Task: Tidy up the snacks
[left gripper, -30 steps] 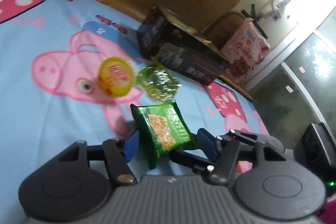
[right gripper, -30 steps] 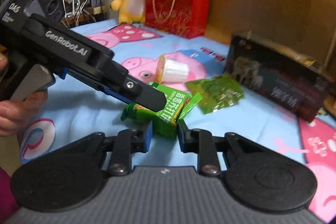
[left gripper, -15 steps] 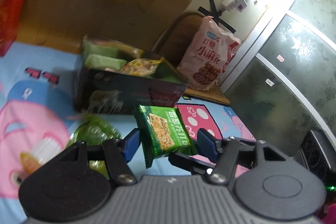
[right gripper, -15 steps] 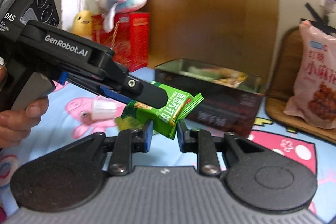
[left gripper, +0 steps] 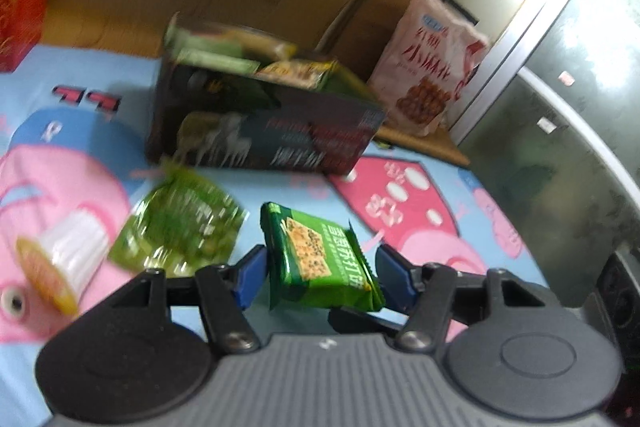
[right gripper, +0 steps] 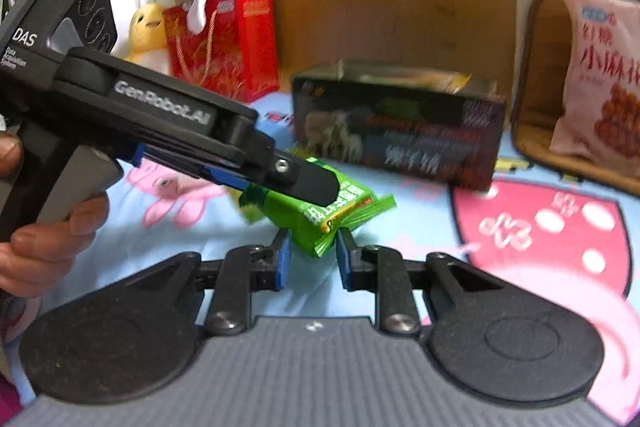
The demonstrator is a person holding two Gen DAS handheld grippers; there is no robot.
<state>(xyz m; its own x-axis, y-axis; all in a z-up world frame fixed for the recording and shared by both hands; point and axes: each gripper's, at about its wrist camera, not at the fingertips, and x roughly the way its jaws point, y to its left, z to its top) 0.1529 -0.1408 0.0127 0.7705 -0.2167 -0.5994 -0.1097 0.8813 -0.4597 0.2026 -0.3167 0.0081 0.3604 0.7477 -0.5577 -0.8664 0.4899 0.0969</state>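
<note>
A green cracker packet (left gripper: 320, 259) sits between my left gripper's (left gripper: 322, 273) blue pads, held off the cloth. In the right wrist view the same packet (right gripper: 320, 215) has its crimped end between my right gripper's (right gripper: 310, 251) pads, with the left gripper's finger over it. Whether the right pads still press it is unclear. A dark snack box (left gripper: 260, 119) with several packets inside stands ahead, also in the right wrist view (right gripper: 400, 131). A loose green packet (left gripper: 184, 227) and a jelly cup (left gripper: 60, 263) lie on the cloth at left.
A blue cartoon-pig cloth (left gripper: 280, 187) covers the surface. A pink snack bag (left gripper: 432, 63) leans at the back right. A red gift bag (right gripper: 224, 43) with plush toys stands at the back left. A wooden wall is behind, and a glass door is at the right.
Both grippers have carried the green packet nearer the dark box and a little lower. The right gripper's pads look slightly wider apart than before.
</note>
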